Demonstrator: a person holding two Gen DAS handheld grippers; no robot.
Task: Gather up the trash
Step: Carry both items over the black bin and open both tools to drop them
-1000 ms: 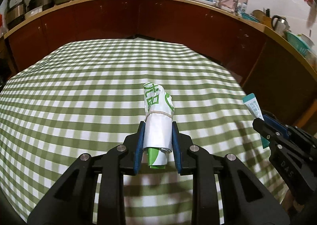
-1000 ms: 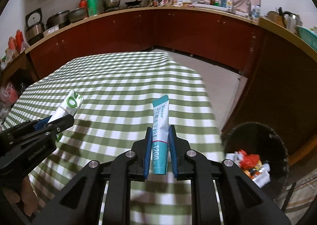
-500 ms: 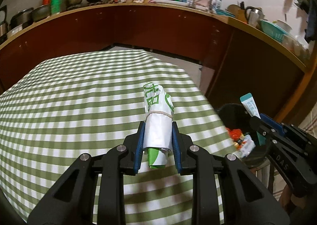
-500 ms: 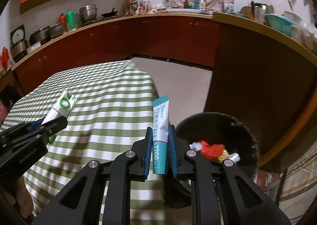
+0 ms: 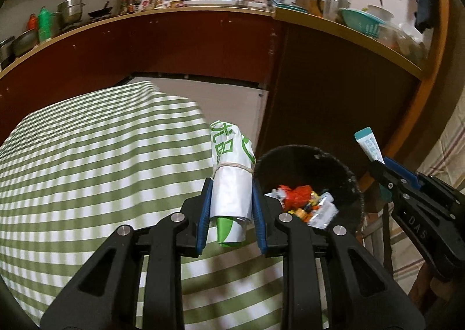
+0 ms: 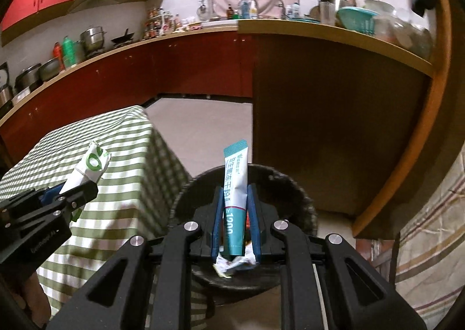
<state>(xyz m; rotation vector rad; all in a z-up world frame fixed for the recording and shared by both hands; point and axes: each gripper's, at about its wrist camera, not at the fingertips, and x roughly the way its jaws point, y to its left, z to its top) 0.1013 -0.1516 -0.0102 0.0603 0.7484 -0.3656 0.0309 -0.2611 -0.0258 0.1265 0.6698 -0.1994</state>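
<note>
My left gripper [image 5: 231, 199] is shut on a rolled white and green wrapper [image 5: 231, 170] tied with a rubber band, held over the table's right edge beside the black trash bin [image 5: 353, 181]. My right gripper [image 6: 234, 208] is shut on a teal and white tube [image 6: 234, 181] and holds it directly above the bin [image 6: 293, 184]. The bin holds red, yellow and white trash [image 5: 299, 199]. The right gripper with its tube [image 5: 367, 142] also shows in the left wrist view, and the left gripper's wrapper [image 6: 91, 166] shows in the right wrist view.
The table with a green and white checked cloth [image 5: 87, 155] lies to the left of the bin. Dark red kitchen cabinets [image 6: 174, 68] with pots and bottles on the counter run behind. A wooden counter [image 6: 407, 115] overhangs at the right.
Both grippers have swung right, off the table toward the bin, each still holding its item. The right gripper now hangs over the bin's opening.
</note>
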